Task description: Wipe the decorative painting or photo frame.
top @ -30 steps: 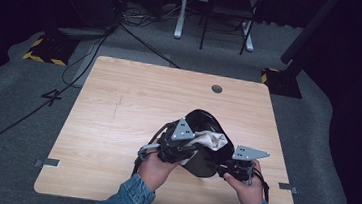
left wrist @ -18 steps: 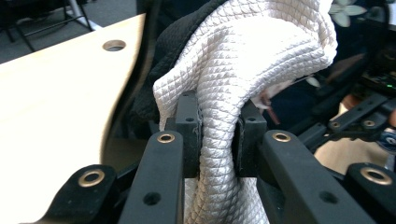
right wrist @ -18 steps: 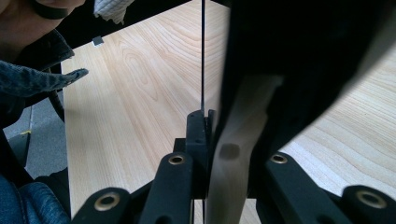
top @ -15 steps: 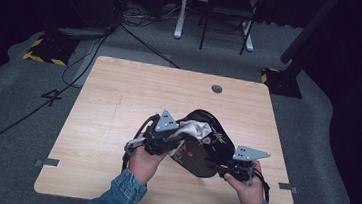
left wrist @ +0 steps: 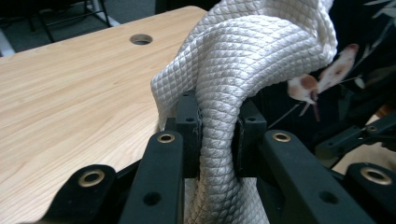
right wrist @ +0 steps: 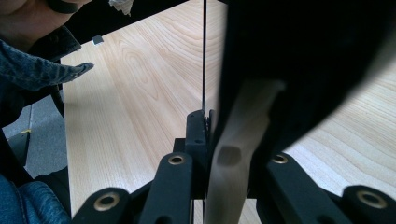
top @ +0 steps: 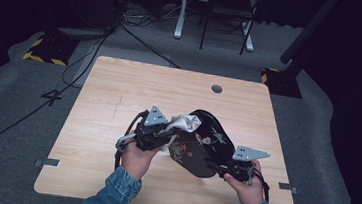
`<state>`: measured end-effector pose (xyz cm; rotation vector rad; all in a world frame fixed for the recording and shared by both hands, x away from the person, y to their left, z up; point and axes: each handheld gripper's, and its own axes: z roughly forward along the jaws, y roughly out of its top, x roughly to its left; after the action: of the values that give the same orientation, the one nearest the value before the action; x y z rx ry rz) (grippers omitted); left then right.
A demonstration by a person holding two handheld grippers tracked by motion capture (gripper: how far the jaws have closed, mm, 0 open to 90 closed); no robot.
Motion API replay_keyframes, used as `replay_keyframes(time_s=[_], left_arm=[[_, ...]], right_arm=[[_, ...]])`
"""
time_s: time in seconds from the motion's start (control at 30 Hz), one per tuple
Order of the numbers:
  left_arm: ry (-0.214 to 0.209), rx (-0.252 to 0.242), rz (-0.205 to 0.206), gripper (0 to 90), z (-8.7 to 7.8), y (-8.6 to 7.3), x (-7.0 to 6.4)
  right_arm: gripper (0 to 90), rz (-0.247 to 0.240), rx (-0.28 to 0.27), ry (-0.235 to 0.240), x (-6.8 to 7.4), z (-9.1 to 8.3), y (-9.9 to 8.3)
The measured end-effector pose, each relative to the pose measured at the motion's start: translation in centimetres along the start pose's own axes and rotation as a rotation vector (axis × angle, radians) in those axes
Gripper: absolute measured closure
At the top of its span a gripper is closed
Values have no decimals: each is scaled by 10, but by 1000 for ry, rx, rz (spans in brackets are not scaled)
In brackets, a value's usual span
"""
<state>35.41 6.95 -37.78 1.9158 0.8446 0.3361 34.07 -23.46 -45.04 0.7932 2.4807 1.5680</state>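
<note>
Wiping appeared to be the work in hand, judged well under way but not finished; the left gripper (top: 166,133) had its jaws closed tight on a bunched white cloth (left wrist: 243,60), the quilted fabric pinched between the pads in the left gripper view and bulging above them; the cloth lay against the upper rim of a black lacquered tray (top: 205,144) with a painted floral pattern; the tray was held tilted above the table (top: 119,101), toward its near edge and right of centre; the right gripper (top: 222,170) gripped the tray's lower edge, its jaws drawn close on the thin dark rim in the right gripper view (right wrist: 243,84); contact of cloth with tray was confined to the upper end, so the middle and lower parts of the patterned face were judged yet to be covered; whether any soil remained could not be told; setting the tray down on the table also remained.
</note>
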Motion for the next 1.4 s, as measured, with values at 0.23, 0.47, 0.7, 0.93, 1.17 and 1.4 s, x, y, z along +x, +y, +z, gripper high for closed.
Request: replay_keyframes(time_s=[0.23,0.47,0.7,0.93,1.17,1.4], left_arm=[[-67,29,50,765,13,2,-20],[-115,61,110,765,23,4,-40],[-127,85,151,764,29,4,-52],[-115,83,154,765,28,3,-51],[-87,72,135,764,24,2,-41],[-34,63,94,764,16,-3,-20]], right_arm=[[800,3,-4,-3,0,1,0],[800,3,-3,-4,0,2,1],[800,2,-3,-5,0,2,1],[801,1,-5,-6,0,1,1],[802,3,-3,-8,0,0,0],[801,1,-3,-9,0,0,0]])
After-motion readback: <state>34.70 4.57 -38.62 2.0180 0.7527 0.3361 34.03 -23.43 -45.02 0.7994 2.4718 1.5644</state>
